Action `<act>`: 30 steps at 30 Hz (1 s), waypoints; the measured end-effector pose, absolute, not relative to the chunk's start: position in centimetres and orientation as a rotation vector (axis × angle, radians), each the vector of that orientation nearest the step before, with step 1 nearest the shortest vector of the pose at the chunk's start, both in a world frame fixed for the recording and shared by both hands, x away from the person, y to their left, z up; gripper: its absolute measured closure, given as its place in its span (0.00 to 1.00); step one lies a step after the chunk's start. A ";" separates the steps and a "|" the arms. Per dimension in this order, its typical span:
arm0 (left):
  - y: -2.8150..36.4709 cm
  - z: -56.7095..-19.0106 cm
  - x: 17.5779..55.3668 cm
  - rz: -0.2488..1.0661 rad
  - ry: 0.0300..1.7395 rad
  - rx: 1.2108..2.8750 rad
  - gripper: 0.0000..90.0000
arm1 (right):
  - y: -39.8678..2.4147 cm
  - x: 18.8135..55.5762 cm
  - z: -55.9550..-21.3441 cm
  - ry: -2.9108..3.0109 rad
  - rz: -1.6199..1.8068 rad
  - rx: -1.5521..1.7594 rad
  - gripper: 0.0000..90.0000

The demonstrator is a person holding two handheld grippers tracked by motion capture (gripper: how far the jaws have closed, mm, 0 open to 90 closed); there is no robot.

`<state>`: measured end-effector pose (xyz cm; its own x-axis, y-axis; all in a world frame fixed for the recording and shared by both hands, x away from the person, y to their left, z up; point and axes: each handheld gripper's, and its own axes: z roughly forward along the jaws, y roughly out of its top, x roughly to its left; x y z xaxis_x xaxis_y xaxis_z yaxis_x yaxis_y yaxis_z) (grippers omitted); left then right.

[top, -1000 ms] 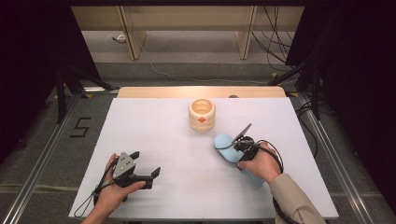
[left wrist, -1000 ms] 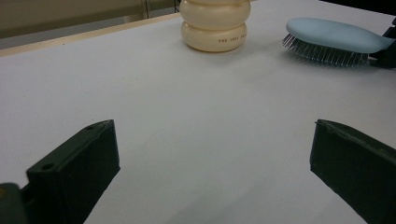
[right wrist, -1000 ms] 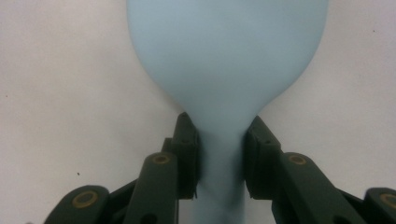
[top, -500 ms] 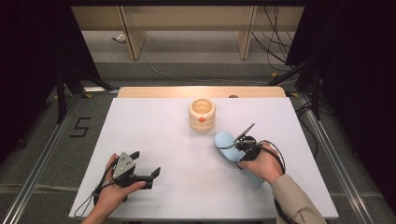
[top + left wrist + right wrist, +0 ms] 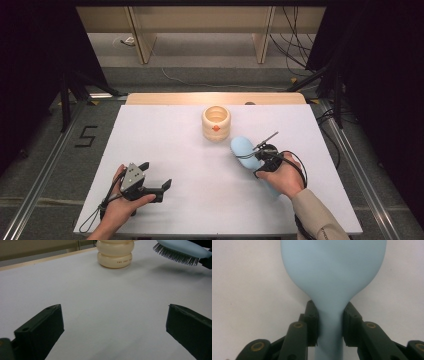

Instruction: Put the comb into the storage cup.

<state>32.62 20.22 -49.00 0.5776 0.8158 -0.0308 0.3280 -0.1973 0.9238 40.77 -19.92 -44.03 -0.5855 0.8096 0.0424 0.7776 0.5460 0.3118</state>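
Hairbrush (image 5: 243, 149) pale blue, clamped at its neck in your right gripper (image 5: 329, 322), bristles down above the white table (image 5: 170, 135), cream ringed pot (image 5: 216, 122) just beyond its head, your left gripper (image 5: 155, 182) spread wide near the front edge, bare surface between.

Smooth matt pale-blue plastic hairbrush (image 5: 246, 151), glossy cream holder (image 5: 216, 122), matt white tabletop (image 5: 175, 145)

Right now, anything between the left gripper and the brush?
Nothing. High view shows bare white table between left gripper and the brush.
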 end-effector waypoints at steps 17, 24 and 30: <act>20.2 -49.0 32.6 0.590 0.944 1.775 0.01 | -19.9 40.4 -43.3 2.615 0.553 1.345 0.78; 20.2 -49.0 32.6 0.590 0.945 1.773 0.01 | -19.8 40.2 -43.0 2.596 0.595 1.341 0.78; 20.2 -49.0 32.6 0.589 0.945 1.774 0.01 | -19.8 40.1 -42.8 2.582 0.633 1.336 0.78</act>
